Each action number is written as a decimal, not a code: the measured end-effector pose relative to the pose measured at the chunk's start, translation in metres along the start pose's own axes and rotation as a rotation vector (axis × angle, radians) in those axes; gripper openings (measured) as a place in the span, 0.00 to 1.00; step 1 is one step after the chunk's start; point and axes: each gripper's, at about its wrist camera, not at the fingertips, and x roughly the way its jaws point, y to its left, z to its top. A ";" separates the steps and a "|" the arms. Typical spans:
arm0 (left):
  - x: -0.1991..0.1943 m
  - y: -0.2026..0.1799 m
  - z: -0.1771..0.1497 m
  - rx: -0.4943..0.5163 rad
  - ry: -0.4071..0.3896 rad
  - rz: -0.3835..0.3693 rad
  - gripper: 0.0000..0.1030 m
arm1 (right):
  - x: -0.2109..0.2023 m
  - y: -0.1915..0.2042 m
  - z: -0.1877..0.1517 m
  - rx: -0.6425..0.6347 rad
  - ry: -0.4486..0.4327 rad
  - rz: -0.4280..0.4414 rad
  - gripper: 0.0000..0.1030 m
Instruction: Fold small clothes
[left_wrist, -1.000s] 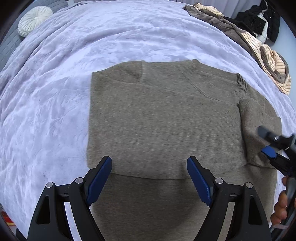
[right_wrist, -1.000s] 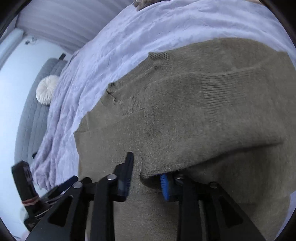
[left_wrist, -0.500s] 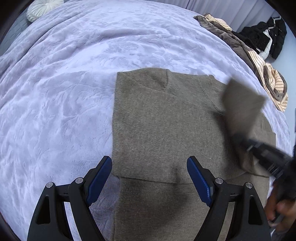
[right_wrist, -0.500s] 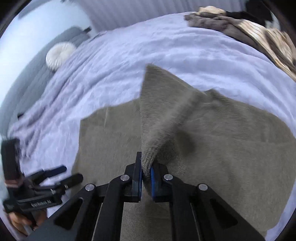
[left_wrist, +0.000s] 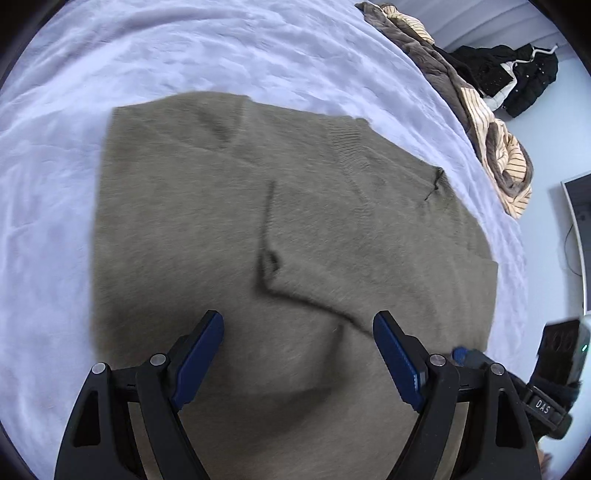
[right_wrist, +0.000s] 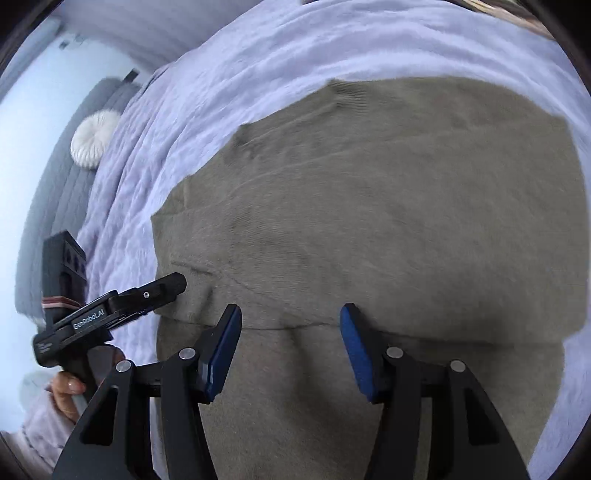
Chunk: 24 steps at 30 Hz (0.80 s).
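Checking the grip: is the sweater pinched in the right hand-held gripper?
No, the right hand-held gripper stands open above the flat sweater.

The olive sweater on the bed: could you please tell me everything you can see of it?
The olive sweater is a fuzzy, soft-looking knit with a ribbed neckband. It lies flat on the lavender bedspread, partly folded: a sleeve is laid across the body, its edge forming a raised crease, and a horizontal fold line crosses the near part. Both grippers hover over its near edge with fingers apart, gripping nothing; contact cannot be confirmed.
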 end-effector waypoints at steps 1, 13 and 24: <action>0.004 -0.004 0.004 -0.005 -0.001 -0.010 0.82 | -0.009 -0.016 -0.002 0.066 -0.023 0.004 0.58; -0.020 -0.025 0.014 0.031 -0.069 -0.094 0.07 | -0.047 -0.123 0.003 0.521 -0.269 0.133 0.07; -0.004 0.008 -0.019 0.020 -0.025 0.067 0.36 | -0.043 -0.127 -0.006 0.218 -0.111 -0.056 0.11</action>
